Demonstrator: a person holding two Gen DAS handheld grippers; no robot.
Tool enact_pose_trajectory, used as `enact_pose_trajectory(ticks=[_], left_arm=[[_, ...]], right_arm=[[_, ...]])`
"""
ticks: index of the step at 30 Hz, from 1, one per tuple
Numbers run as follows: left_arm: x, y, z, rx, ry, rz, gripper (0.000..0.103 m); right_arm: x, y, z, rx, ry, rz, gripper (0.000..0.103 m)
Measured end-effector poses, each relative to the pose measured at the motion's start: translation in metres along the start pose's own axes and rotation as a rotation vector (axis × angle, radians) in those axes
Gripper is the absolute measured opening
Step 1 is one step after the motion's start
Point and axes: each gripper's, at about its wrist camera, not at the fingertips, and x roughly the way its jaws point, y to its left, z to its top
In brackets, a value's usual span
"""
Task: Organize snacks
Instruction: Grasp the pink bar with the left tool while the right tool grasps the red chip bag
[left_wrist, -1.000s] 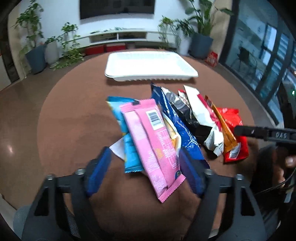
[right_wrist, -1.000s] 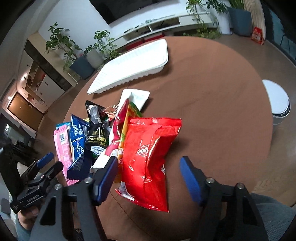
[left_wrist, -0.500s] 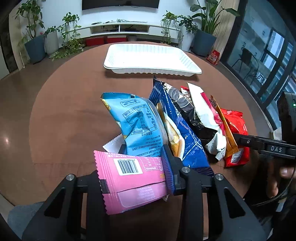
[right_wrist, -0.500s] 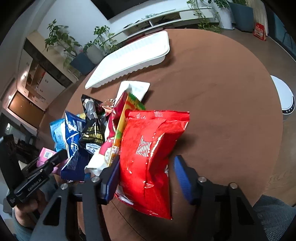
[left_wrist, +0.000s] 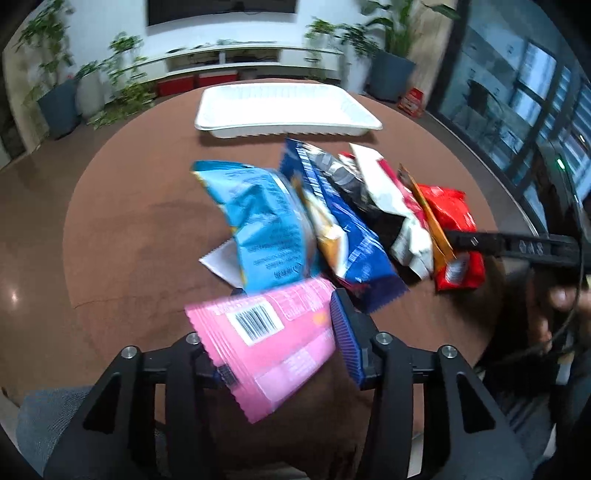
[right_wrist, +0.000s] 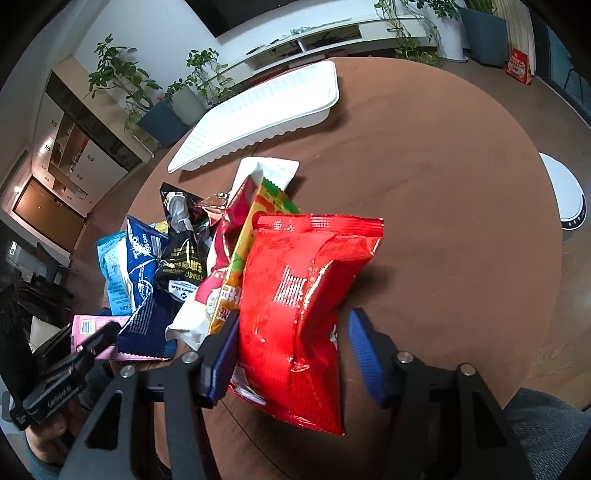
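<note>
Now left gripper (left_wrist: 280, 339) jaws opening, pink pack (left_wrist: 273, 343) between them, lifted off table (left_wrist: 133, 236). Right gripper (right_wrist: 291, 354) part open, astride red bag (right_wrist: 306, 306); right pad clear. Snack pile mid-table; white tray (left_wrist: 284, 109) beyond.

Left gripper (left_wrist: 280, 354) angled steeply downward, jaws opening with a pink packet (left_wrist: 269, 343) between them, right gripper (right_wrist: 291, 354) pitched down likewise, jaws apart astride a red bag (right_wrist: 306, 295), left pad against it, right pad clear
</note>
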Motion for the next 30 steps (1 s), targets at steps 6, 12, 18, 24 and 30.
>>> enact_pose_trajectory(ticks=[6, 12, 18, 24, 30], left_arm=[[0.006, 0.001, -0.010, 0.007, 0.021, -0.056, 0.038], [0.003, 0.010, -0.010, -0.044, -0.002, -0.099, 0.026], [-0.008, 0.016, -0.008, -0.079, -0.058, -0.115, 0.008], [-0.017, 0.027, -0.007, -0.118, -0.103, -0.126, 0.005], [-0.028, 0.035, -0.006, -0.136, -0.148, -0.174, 0.004]], right_arm=[[0.000, 0.004, -0.002, -0.029, -0.003, -0.011, 0.062], [0.000, 0.007, -0.005, -0.043, 0.006, 0.001, 0.050], [-0.002, 0.006, -0.007, -0.044, 0.006, 0.030, 0.036], [-0.007, 0.012, -0.010, -0.070, -0.008, 0.035, 0.028], [-0.015, 0.014, -0.012, -0.062, -0.043, 0.037, 0.027]])
